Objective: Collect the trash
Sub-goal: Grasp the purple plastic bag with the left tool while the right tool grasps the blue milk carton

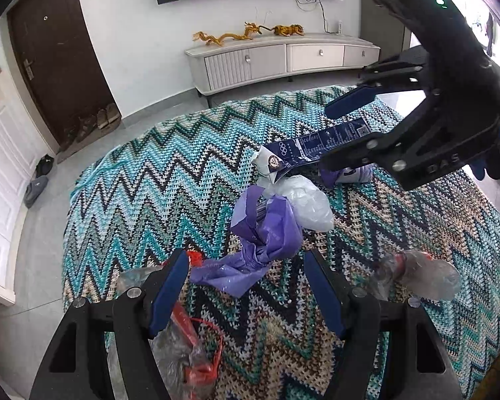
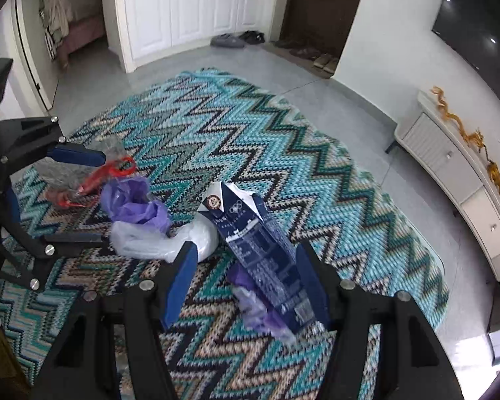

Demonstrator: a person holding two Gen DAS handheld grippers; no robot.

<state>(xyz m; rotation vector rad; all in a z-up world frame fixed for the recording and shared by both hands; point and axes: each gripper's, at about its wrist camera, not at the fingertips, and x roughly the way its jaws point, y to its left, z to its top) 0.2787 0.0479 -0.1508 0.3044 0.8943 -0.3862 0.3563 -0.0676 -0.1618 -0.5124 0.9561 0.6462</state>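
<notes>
Blue pads on both my grippers, jaws spread wide on each, nothing clamped. Left gripper [image 1: 246, 291] hovers over the zigzag knit cloth [image 1: 156, 180]; right gripper [image 2: 246, 283] sits over the far side of the same pile.

Trash count on the cloth:
- 1 navy carton [image 2: 266, 260], flattened, lying between my right fingers, leaning against the right-hand pad; cannot tell if the pad actually presses it.
- 2 purple plastic bits: big crumpled purple bag [image 1: 260, 233] just ahead of the left gripper, between its finger lines, and a smaller purple scrap [image 2: 250, 303] tucked under the carton.
- 1 pale translucent bag [image 1: 303, 206], touching the purple bag and the carton's tip.
- 2 clear wrappers with red on them: clear bag with red ties [image 1: 186, 343] under my left gripper's left finger, clear wrapper [image 1: 416, 273] just right of its right finger.

Room: 1 white TV cabinet [image 1: 283, 60] with gold dragon figures [image 1: 246, 33] on top, 1 dark door [image 1: 56, 60], shoes on the floor near it.
</notes>
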